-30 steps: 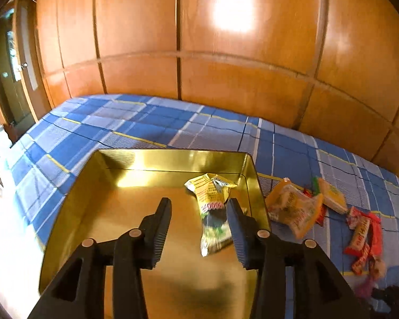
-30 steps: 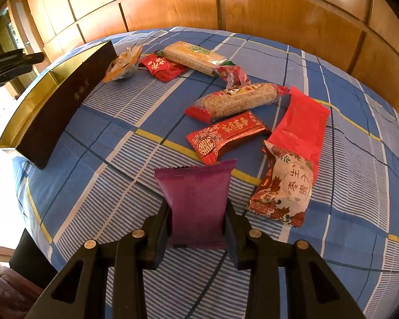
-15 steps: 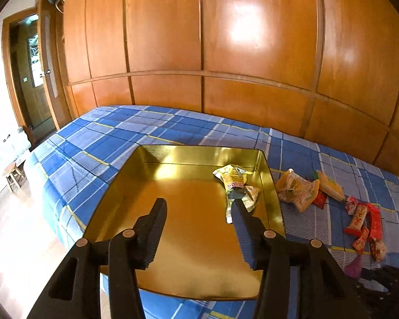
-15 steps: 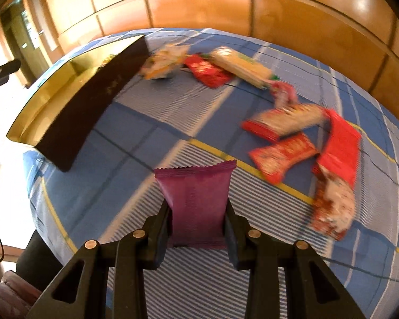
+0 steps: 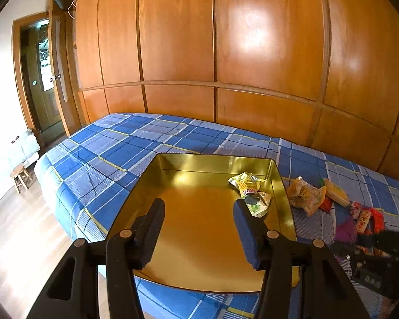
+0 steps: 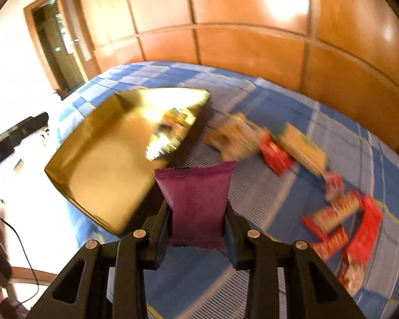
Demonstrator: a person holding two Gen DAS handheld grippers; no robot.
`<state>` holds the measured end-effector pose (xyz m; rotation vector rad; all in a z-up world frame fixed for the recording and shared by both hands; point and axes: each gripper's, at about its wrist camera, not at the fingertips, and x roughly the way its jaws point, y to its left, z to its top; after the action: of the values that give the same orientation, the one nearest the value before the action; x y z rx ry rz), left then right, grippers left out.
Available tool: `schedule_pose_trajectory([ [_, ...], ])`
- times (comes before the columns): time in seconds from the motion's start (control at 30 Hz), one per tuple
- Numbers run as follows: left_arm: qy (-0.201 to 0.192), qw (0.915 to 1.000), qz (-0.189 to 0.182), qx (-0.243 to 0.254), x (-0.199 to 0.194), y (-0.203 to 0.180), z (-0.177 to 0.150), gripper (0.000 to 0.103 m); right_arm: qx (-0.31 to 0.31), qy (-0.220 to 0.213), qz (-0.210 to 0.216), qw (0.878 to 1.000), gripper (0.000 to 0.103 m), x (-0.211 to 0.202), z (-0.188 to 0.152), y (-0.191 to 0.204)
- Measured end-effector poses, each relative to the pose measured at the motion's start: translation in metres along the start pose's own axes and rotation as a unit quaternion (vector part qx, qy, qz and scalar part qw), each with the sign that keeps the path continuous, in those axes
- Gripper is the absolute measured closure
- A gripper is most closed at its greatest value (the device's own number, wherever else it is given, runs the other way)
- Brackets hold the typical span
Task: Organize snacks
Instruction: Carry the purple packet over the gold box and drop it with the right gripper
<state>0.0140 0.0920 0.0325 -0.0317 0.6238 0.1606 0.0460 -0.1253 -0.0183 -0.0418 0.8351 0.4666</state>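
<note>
A gold tin tray (image 5: 199,239) lies on the blue plaid bed; it also shows in the right wrist view (image 6: 98,164). A yellow-green snack packet (image 5: 250,191) lies in the tray's far right corner. My left gripper (image 5: 198,215) is open and empty, held above the tray's near part. My right gripper (image 6: 198,212) is shut on a purple snack packet (image 6: 196,199), held in the air just right of the tray. The purple packet also shows in the left wrist view (image 5: 345,230).
Several loose snacks lie on the bed right of the tray: a yellow bag (image 5: 306,194), red packets (image 6: 340,220) and an orange bar (image 6: 303,151). A wooden panelled wall (image 5: 252,66) stands behind the bed. A doorway (image 5: 40,79) and a small stool (image 5: 20,176) are at left.
My left gripper has pulled back and up from the tray, leaving the yellow-green packet inside. My right gripper has carried the purple packet left, towards the tray.
</note>
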Motion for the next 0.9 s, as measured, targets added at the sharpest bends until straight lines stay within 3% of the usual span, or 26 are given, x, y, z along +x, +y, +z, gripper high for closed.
schedule_pose_trajectory([
  [0.17,0.0,1.0,0.003,-0.001,-0.001,0.004,0.0,0.049,-0.036,-0.007,0.018,0.999,0.068,0.008,0.023,0.03],
  [0.47,0.006,0.9999,0.012,-0.009,0.002,0.015,-0.003,0.049,-0.066,0.022,0.038,0.997,0.068,0.043,0.045,0.064],
  [0.9,0.02,0.9995,0.016,-0.021,0.01,0.025,-0.01,0.049,-0.09,0.056,0.006,0.994,0.064,0.086,0.05,0.08],
])
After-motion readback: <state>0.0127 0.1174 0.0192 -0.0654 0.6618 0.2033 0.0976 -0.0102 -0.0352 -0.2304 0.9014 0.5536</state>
